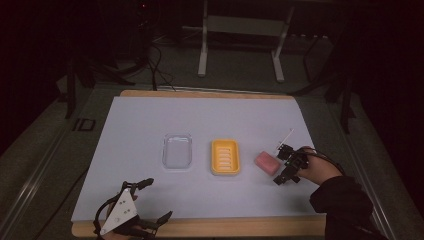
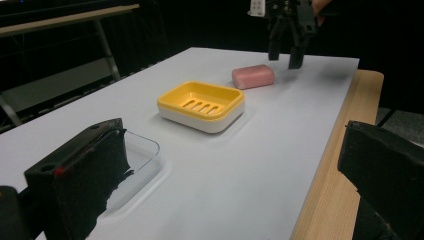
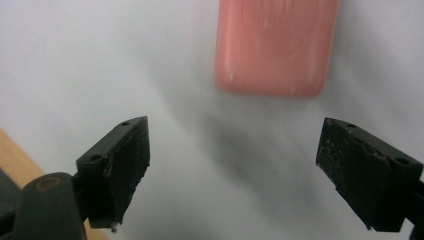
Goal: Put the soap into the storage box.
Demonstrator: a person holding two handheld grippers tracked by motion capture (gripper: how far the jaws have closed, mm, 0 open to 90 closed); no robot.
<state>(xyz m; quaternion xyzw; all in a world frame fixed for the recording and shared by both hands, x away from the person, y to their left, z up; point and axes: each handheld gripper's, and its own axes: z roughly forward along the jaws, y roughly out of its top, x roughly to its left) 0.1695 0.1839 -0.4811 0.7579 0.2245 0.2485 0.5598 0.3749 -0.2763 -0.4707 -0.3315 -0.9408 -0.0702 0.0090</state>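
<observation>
A pink soap bar (image 1: 267, 163) lies flat on the white sheet, right of a yellow slotted soap dish (image 1: 225, 157). My right gripper (image 1: 280, 165) hovers just right of the bar, jaws wide open, nothing between them. In the right gripper view the soap bar (image 3: 276, 45) lies just beyond the open gripper (image 3: 235, 170), apart from both pads. My left gripper (image 1: 156, 200) rests open and empty at the table's near left edge. The left gripper view looks past its open gripper (image 2: 235, 175) at the dish (image 2: 201, 105), the soap bar (image 2: 253, 76) and the right gripper (image 2: 284, 60) behind it.
A clear shallow plastic tray (image 1: 177, 151) sits left of the dish, close to the left jaw in the left gripper view (image 2: 145, 160). The white sheet (image 1: 150, 120) covers a wooden table whose rim (image 1: 225, 227) shows in front. Metal stand legs (image 1: 202, 55) rise beyond the table.
</observation>
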